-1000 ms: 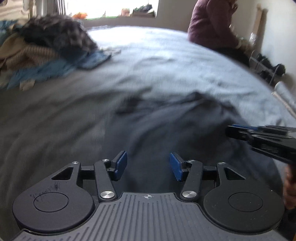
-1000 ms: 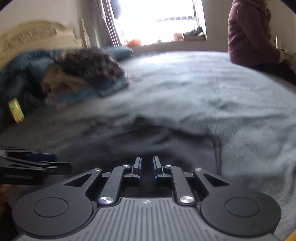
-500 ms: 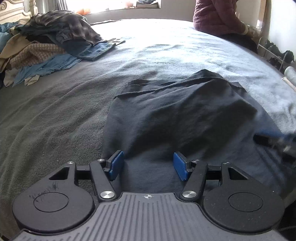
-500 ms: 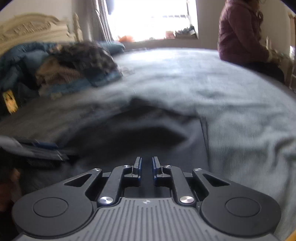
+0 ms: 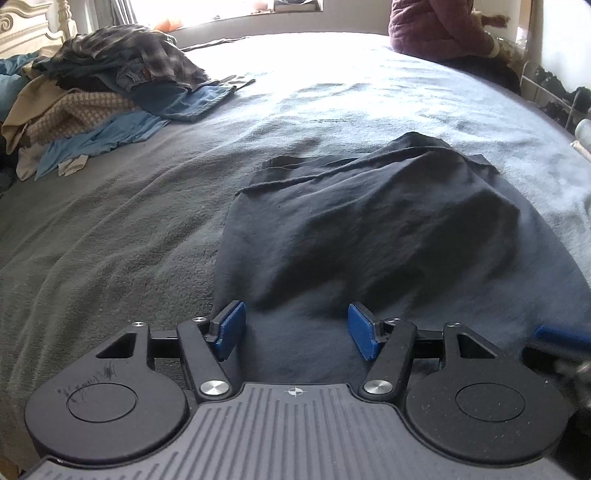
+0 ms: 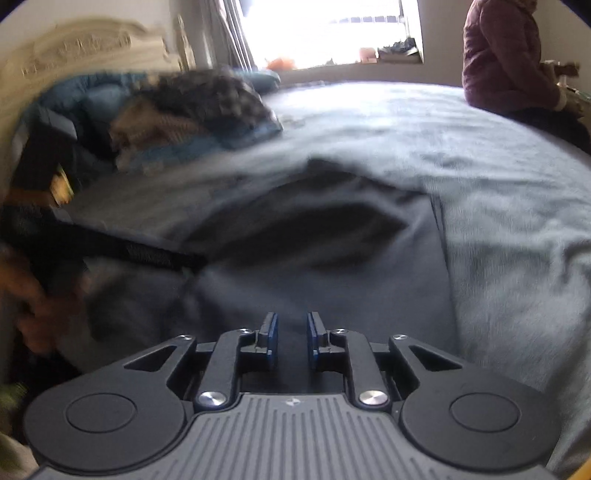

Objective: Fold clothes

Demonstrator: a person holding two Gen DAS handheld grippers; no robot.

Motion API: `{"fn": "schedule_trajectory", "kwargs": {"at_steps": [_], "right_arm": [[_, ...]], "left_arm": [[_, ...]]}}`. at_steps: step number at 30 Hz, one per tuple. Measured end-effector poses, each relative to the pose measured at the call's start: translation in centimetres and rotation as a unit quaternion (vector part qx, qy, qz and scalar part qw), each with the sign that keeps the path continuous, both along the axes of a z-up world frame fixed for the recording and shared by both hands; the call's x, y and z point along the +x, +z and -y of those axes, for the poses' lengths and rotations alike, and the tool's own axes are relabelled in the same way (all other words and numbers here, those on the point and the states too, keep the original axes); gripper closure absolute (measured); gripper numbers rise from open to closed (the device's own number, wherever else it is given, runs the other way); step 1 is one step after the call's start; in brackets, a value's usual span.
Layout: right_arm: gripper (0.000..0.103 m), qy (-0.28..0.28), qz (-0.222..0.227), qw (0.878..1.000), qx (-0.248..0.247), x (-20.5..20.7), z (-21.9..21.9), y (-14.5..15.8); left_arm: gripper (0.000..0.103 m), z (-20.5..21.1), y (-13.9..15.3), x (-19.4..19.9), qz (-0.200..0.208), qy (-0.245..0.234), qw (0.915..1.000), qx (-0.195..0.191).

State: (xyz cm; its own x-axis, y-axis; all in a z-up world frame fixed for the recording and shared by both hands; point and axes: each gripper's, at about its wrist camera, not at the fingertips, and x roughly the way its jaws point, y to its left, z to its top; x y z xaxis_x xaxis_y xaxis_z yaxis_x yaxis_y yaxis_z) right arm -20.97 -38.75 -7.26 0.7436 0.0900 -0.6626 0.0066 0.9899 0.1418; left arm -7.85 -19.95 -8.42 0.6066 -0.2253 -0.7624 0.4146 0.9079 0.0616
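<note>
A dark navy garment point(image 5: 369, 221) lies spread and rumpled on the grey bed blanket point(image 5: 110, 229). My left gripper point(image 5: 295, 314) hovers over the garment's near left edge, its jaws opening with nothing between the blue pads point(image 5: 231, 328). My right gripper point(image 6: 291, 321) is over the garment point(image 6: 332, 240) near its right edge. Its jaws are opening from a narrow gap and no cloth is pinched. The right gripper's tip point(image 5: 557, 339) shows blurred at the left view's right edge. In the right wrist view, the left gripper point(image 6: 129, 251) and the hand point(image 6: 33, 314) holding it are blurred.
A pile of unfolded clothes point(image 5: 110, 85) sits at the far left of the bed, by the headboard point(image 5: 22, 26). A person in a maroon jacket point(image 5: 436, 29) sits on the far right edge. A shoe rack point(image 5: 554, 96) stands beyond the right side.
The left jaws have spread wider over the garment's near edge. The right gripper has slid sideways across the garment and its jaws have parted a little.
</note>
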Motion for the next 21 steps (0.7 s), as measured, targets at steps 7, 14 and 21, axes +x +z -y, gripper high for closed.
{"fn": "schedule_trajectory", "kwargs": {"at_steps": [7,14,21], "right_arm": [[0.080,0.005,0.015,1.000,-0.002,-1.2,-0.8,0.5],[0.078,-0.003,0.003,1.000,-0.004,-1.1,-0.7,-1.0],[0.070,0.004,0.007,1.000,-0.010,-1.3,-1.1,-1.2]], "left_arm": [[0.039,0.4,0.0,0.0,0.005,0.000,0.9999,0.013],[0.036,0.4,-0.1,-0.1,0.011,-0.001,0.9996,0.025],[0.035,0.6,-0.1,-0.3,0.015,0.000,0.9994,0.032]]}}
